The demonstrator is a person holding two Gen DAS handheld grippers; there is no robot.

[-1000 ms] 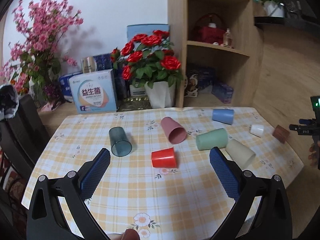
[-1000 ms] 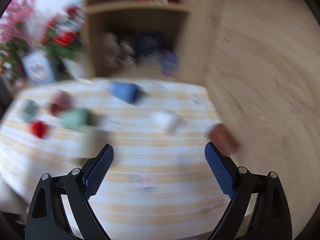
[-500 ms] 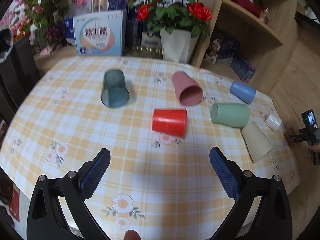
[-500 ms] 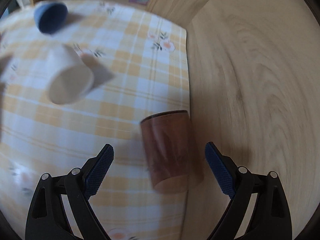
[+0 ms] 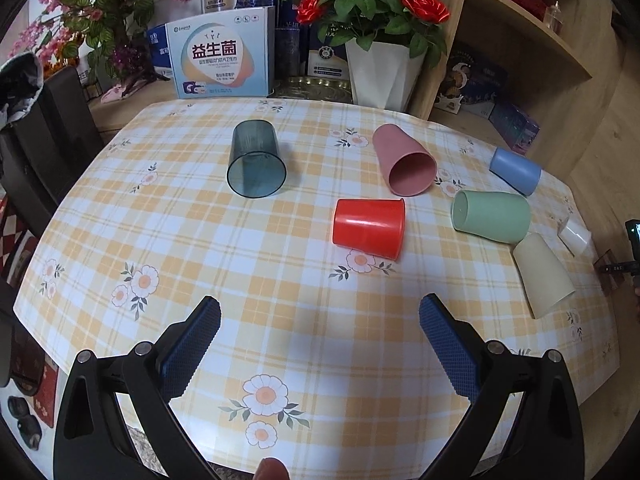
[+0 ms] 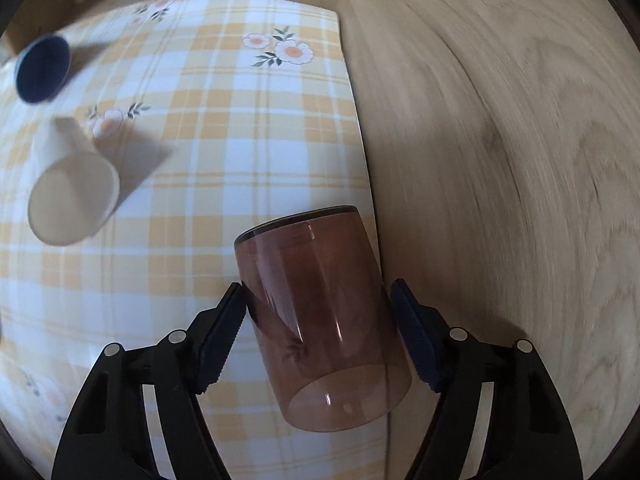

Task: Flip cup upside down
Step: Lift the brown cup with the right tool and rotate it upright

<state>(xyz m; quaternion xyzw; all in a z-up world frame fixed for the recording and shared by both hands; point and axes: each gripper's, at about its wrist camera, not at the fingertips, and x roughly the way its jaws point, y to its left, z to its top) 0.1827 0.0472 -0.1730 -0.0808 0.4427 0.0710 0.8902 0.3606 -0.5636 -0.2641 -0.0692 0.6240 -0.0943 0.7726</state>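
A translucent brown cup lies on its side at the table's right edge, between the fingers of my right gripper. The jaws have narrowed around it and stand close to its sides; firm contact is not clear. My left gripper is open and empty above the near part of the table. Ahead of it lie several cups on their sides: red, dark teal, pink, green, blue, beige.
The table has a yellow checked cloth. A white cup and the blue cup lie left of the brown one. A wooden wall stands right of the table edge. Flower pot and boxes stand behind.
My right gripper has moved down onto the brown cup and its jaws have narrowed around it. My left gripper has moved forward and lower over the table.
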